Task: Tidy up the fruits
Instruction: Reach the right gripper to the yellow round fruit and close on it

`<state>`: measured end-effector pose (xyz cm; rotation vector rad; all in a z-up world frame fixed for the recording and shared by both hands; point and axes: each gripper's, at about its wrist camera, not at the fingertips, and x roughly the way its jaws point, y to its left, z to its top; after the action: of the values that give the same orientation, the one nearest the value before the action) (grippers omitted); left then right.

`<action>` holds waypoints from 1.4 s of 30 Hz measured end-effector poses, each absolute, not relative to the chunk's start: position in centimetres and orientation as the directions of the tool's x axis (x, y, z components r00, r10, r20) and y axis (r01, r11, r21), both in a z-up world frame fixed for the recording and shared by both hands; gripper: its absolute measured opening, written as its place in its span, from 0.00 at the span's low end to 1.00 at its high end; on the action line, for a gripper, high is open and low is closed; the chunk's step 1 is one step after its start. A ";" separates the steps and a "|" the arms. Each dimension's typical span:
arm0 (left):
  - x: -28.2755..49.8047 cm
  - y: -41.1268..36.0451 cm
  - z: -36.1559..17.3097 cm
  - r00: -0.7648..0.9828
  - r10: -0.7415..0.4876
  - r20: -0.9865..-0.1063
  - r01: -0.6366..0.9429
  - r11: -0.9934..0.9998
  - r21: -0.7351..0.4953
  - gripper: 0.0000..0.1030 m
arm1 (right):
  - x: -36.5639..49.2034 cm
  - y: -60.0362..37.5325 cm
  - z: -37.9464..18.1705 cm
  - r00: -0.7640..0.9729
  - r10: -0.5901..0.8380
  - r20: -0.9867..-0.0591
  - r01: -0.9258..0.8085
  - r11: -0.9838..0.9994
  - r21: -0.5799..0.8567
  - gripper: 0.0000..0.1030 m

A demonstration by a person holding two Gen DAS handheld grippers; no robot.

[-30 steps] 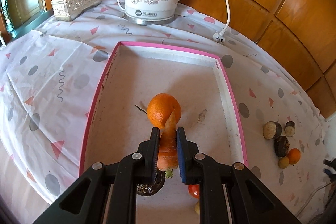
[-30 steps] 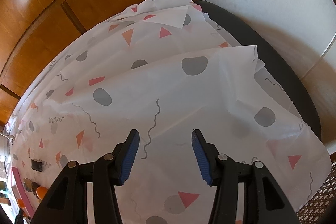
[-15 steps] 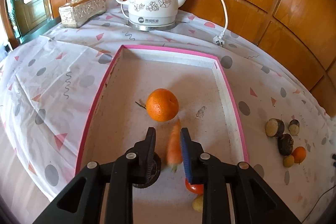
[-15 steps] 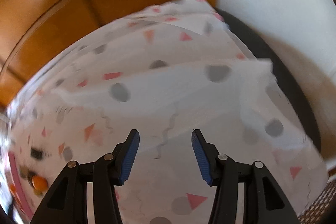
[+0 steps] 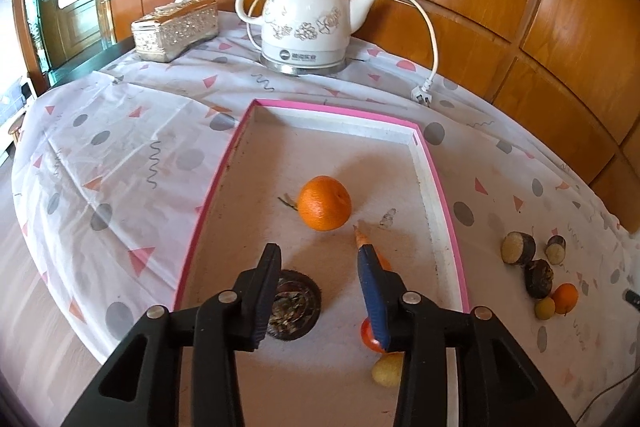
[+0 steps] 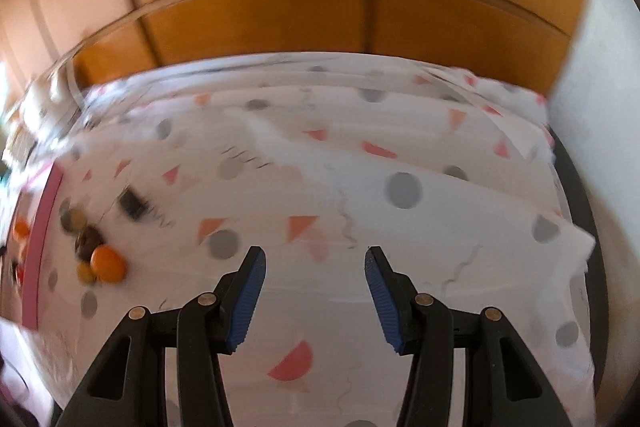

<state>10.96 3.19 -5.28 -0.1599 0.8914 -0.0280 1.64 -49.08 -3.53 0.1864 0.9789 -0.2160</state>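
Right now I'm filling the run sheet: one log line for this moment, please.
left tool: jaws just opening, empty | carrot: lying in tray beside orange | right tool: open, empty

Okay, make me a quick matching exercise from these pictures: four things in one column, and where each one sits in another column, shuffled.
Things:
1. orange
2. carrot
3. kettle
4. tissue box

Places:
A. far edge of the table, on a metal base
B. in the pink tray, middle
C. far left corner of the table
D. in the tray, behind the left claw's right finger

Pairs: 1-B, 2-D, 3-A, 4-C
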 end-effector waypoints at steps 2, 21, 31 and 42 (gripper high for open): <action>10.6 3.6 -5.2 0.628 -0.087 -0.773 -0.055 0.986 -0.156 0.40 | 1.9 -48.1 -3.8 0.536 -0.076 -0.841 0.216 0.975 0.050 0.51; 5.9 5.9 -4.8 0.660 -0.017 -0.751 -0.080 0.993 -0.092 0.58 | 2.5 -39.8 -3.8 0.505 0.157 -0.849 -0.126 0.986 0.108 0.51; 4.5 7.1 -4.8 0.664 -0.009 -0.747 -0.103 0.989 -0.104 0.65 | 4.0 -31.6 -3.8 0.470 0.262 -0.843 -0.289 0.948 0.133 0.51; 3.1 8.9 -4.8 0.667 0.001 -0.745 -0.160 0.977 -0.142 0.71 | 7.0 -25.7 -6.3 0.446 0.203 -0.872 -0.311 0.948 0.061 0.51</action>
<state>3.09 8.90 -4.81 -0.2018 0.8375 0.0911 7.00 -25.68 -6.28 -0.1134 1.0627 0.3192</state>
